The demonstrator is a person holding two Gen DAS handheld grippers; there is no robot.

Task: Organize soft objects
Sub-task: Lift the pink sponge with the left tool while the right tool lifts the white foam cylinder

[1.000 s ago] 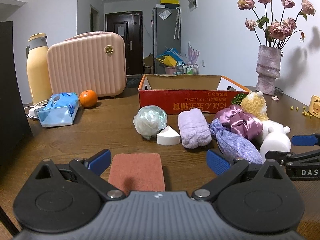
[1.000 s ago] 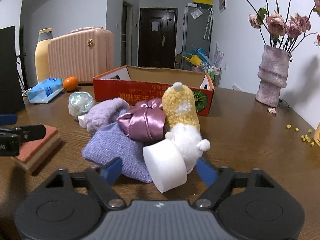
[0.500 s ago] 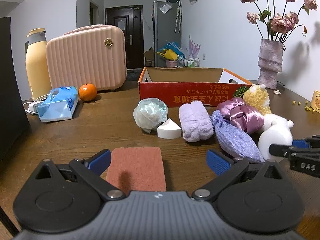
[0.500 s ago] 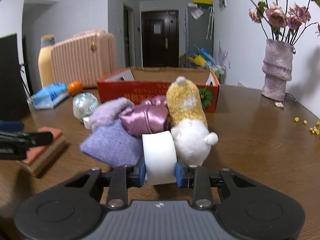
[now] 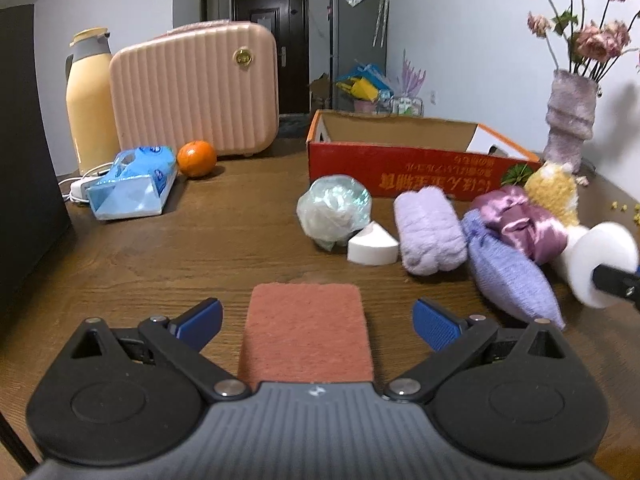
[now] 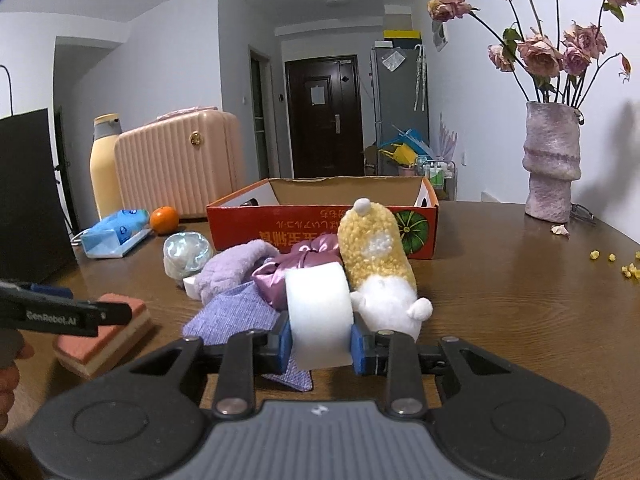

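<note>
My right gripper (image 6: 319, 340) is shut on a white round sponge (image 6: 319, 312), lifted a little off the table; the sponge (image 5: 602, 264) also shows at the right edge of the left wrist view. My left gripper (image 5: 318, 322) stands open, its blue pads either side of a reddish scouring sponge (image 5: 306, 336) lying flat on the table. Behind lie a purple knit pouch (image 5: 510, 270), a lilac rolled towel (image 5: 428, 234), a satin scrunchie (image 5: 520, 224), a yellow-and-white plush (image 6: 378, 264), a white wedge sponge (image 5: 372, 244) and a pale mesh puff (image 5: 334, 210). The red cardboard box (image 5: 404, 170) is open.
A pink ribbed case (image 5: 196, 90), a yellow flask (image 5: 90, 100), an orange (image 5: 196, 153) and a blue tissue pack (image 5: 132, 184) stand at the back left. A vase of dried roses (image 6: 552, 160) is at the right, with yellow crumbs (image 6: 612, 262) near it. A dark panel (image 5: 24, 160) borders the left.
My right gripper closed on the white round sponge and raised it slightly off the table. My left gripper stayed open over the reddish sponge.
</note>
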